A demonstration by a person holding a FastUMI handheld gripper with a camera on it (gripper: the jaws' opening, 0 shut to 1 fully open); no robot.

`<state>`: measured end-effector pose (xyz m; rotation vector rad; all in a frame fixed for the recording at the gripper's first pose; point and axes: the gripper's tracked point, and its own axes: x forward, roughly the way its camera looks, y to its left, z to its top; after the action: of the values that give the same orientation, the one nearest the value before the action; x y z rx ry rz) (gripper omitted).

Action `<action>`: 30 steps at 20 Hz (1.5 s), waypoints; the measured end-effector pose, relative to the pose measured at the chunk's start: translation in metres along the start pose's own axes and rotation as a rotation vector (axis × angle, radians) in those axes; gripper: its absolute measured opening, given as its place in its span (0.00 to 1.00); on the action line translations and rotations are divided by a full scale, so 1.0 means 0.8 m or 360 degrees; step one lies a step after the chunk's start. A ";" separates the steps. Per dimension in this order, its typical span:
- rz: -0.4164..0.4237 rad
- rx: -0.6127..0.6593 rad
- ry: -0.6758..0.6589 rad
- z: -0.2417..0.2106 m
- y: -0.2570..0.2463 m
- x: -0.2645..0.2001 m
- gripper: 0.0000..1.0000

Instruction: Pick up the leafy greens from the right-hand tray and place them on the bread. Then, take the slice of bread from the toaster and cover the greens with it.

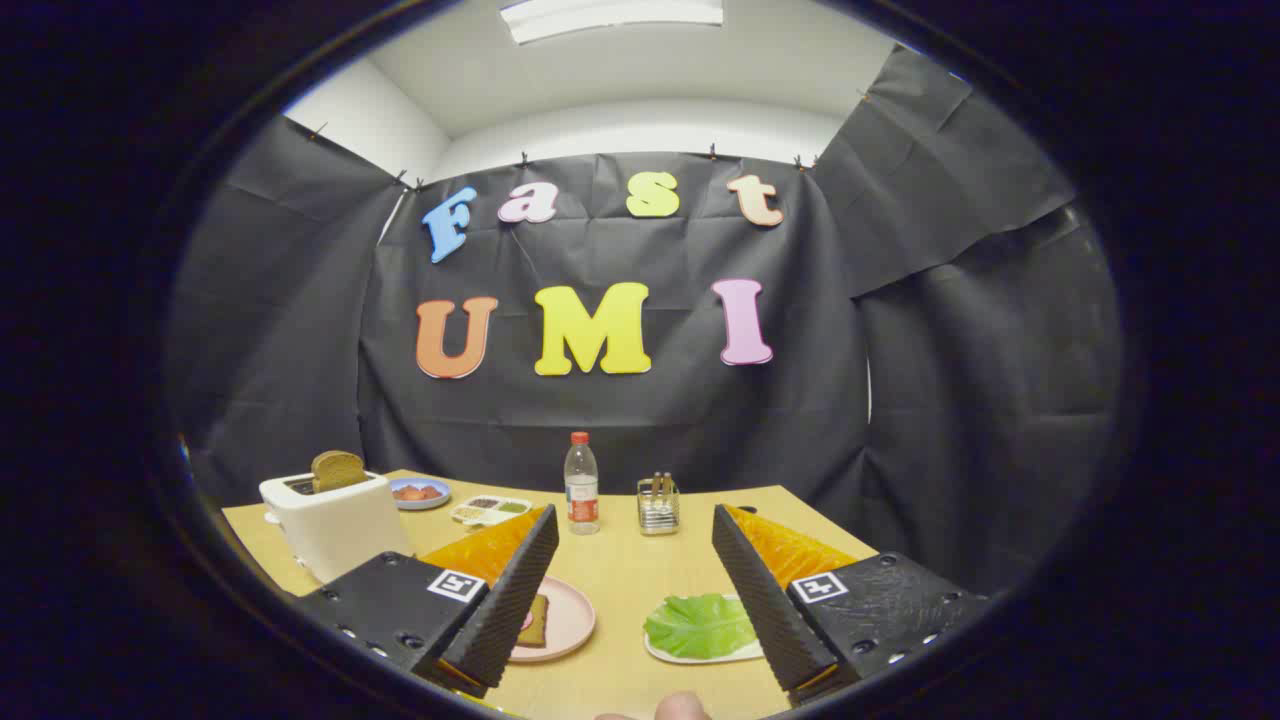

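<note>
- The claw (632, 590) is spread wide with nothing between its fingers, hovering above the near part of the table (620, 560).
- The leafy greens (700, 625) lie flat on a white tray (700, 657), just inside the right finger and partly hidden by it.
- The leaf looks thin, light and limp; I judge it will flop and crease when lifted, and may slip from a shallow pinch. A hold on the exposed edge nearest the middle of the table, where it rises a little off the tray, seems the best bet.
- The pink plate (570, 620) sits by the left finger and carries a brown bread slice (535, 622), mostly covered by that finger.
- The white toaster (335, 520) stands further back on the left with a second slice of bread (337, 468) sticking upright out of its slot; it looks stiff, dry and light, easy to pinch by its raised top.
- Beyond the fingers: a blue dish (420, 492) with reddish pieces, a divided dish (490, 510) with small fillings, a water bottle (581, 483) and a wire holder (657, 505) with sticks I cannot identify.
</note>
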<state>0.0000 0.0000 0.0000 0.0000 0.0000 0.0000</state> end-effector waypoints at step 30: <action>-0.0145 0.0393 0.0574 -0.070 -0.169 0.063 0.95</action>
<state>0.0506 -0.1353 -0.0558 0.2467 0.3609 -0.0913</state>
